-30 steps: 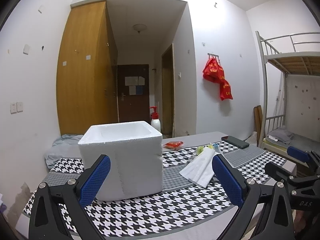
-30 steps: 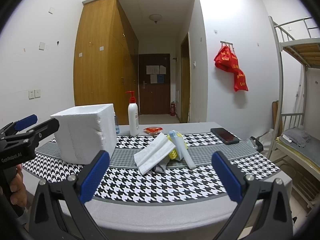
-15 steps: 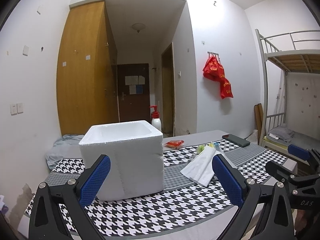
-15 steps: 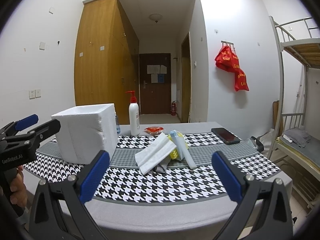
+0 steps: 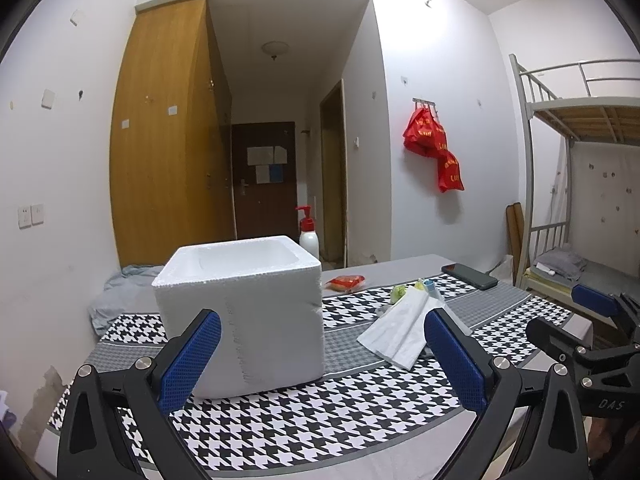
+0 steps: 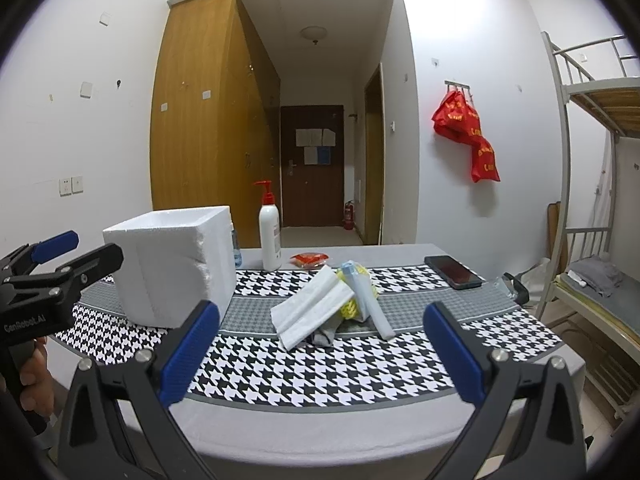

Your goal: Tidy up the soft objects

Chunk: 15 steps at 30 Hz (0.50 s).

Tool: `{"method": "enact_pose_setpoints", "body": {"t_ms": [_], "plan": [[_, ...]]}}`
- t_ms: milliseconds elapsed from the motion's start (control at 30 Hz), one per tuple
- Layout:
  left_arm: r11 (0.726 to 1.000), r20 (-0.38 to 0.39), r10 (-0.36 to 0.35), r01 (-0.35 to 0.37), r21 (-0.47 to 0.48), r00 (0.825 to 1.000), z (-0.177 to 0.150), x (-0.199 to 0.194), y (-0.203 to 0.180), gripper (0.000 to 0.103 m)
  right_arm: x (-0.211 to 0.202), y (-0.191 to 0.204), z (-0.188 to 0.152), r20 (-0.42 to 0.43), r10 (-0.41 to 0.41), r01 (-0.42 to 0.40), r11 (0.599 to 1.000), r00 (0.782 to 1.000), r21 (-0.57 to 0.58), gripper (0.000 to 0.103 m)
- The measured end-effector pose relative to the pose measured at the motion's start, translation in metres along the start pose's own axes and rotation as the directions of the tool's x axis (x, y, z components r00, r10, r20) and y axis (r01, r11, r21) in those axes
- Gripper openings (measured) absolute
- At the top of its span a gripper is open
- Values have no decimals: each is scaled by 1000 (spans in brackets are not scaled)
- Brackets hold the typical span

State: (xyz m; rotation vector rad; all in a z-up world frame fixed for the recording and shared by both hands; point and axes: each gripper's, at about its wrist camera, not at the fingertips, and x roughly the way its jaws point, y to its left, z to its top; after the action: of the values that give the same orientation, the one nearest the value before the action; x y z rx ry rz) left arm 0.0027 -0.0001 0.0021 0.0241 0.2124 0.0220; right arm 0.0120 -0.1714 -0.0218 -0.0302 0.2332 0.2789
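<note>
White foam box (image 5: 244, 312) sits on the houndstooth cloth (image 6: 360, 364), open at the top, at about ten o'clock from the pile (image 6: 336, 304) of soft things: a folded white cloth (image 6: 312, 312) leaning on something yellow, a pale blue roll (image 6: 366, 296) and a grey scrap under it. A pump bottle (image 6: 269, 236) stands at twelve o'clock behind them, a red packet (image 6: 310, 258) beside it, a phone (image 6: 452, 272) off at two o'clock. Both grippers hang short of the table edge, touching nothing. The left gripper (image 5: 320, 356) faces the box with its jaws spread wide and empty; the right gripper (image 6: 320, 352) faces the pile, just as wide and just as empty. To my eye nothing is sorted yet and this is the approach. Next the right one would need to go forward and down onto the white cloth, close on its top fold, and carry it to the box
</note>
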Motion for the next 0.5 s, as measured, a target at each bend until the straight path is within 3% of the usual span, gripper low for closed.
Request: {"method": "enact_pose_setpoints", "body": {"t_ms": [500], "plan": [[999, -60, -40, 41, 15, 997, 5, 23, -11, 102, 17, -11, 5, -26, -7, 8, 1000, 1000, 11, 103]]}}
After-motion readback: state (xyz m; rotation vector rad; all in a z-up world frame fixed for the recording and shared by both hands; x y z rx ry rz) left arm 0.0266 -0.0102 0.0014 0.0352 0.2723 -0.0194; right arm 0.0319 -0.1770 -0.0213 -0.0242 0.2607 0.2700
